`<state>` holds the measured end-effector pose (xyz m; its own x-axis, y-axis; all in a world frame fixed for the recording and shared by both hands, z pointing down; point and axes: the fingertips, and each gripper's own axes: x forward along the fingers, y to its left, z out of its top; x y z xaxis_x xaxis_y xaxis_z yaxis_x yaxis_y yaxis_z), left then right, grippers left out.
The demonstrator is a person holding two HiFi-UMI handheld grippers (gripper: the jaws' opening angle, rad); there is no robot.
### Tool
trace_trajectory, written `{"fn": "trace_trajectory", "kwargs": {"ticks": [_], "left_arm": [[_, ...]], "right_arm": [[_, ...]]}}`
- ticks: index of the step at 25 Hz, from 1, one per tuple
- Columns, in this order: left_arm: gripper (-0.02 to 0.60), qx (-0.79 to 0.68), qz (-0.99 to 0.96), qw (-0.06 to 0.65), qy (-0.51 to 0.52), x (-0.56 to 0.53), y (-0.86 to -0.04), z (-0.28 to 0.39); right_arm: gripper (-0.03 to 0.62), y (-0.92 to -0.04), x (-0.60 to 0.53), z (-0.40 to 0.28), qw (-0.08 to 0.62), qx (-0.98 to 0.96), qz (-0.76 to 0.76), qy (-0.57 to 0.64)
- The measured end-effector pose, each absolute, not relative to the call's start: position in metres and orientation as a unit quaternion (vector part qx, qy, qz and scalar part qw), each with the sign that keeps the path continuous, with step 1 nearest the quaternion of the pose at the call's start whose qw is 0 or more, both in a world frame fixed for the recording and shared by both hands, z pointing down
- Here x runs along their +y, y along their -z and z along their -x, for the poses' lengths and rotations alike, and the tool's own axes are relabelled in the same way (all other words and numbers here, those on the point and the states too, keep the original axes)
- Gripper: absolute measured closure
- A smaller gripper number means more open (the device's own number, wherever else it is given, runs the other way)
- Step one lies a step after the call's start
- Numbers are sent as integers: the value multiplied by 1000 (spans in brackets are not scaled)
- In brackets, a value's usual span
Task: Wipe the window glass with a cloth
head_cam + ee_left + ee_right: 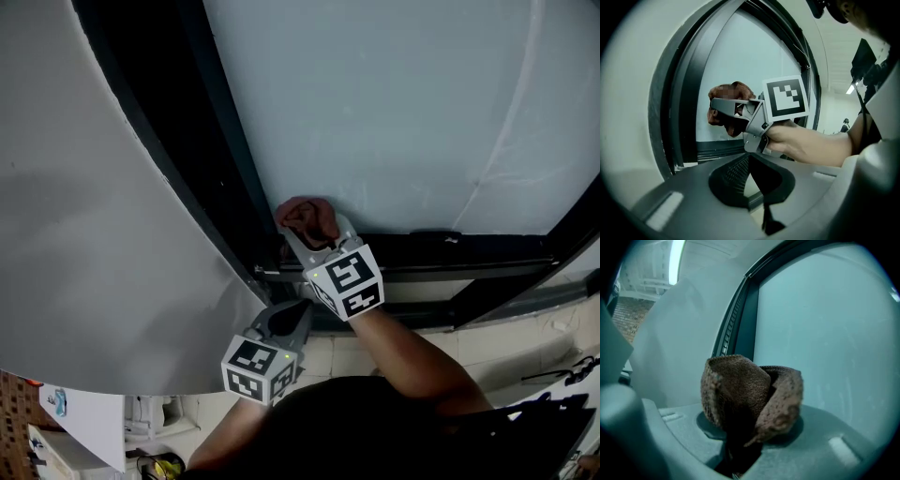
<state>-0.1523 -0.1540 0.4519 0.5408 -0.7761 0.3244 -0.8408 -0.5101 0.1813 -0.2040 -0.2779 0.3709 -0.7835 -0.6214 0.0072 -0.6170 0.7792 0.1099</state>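
right gripper: clamped on crumpled brown knitted cloth, held at the low corner of pale window glass | edges: dark window frame just left of and below it; open glass above and right | left gripper: jaws pressed together, empty, below right gripper | cloth-to-glass contact unclear

**A:** How many hand-held grippers do you count?

**B:** Two: the left hand-held gripper and the right hand-held gripper. Each carries one marker cube, which makes two cubes.

**A:** And cloths?

**B:** One, a brown cloth.

**A:** Panes?

**B:** One sheet of window glass, set in one dark frame.

**A:** Any people?

**B:** One bare forearm in the head view. The left gripper view also shows one small figure far off.
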Motion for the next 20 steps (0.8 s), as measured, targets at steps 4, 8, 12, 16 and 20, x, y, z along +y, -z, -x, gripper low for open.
{"fn": "trace_trajectory", "kwargs": {"ticks": [4, 8, 12, 16, 20], "left_arm": [[565, -479, -857, 160, -100, -157, -451, 165], [565, -486, -854, 159, -97, -162, -450, 174], [565, -486, -853, 161, -98, -165, -452, 176], [565, -484, -854, 160, -99, -169, -452, 176], [565, -484, -854, 161, -101, -172, -452, 175]], "right_arm": [[459, -377, -283, 226, 31, -947, -315, 50], [459, -379, -290, 238, 29, -949, -311, 50], [459, -380, -296, 242, 30, -949, -311, 48], [459, -386, -302, 241, 41, -947, -315, 55], [459, -385, -300, 240, 46, -947, -312, 61]]}}
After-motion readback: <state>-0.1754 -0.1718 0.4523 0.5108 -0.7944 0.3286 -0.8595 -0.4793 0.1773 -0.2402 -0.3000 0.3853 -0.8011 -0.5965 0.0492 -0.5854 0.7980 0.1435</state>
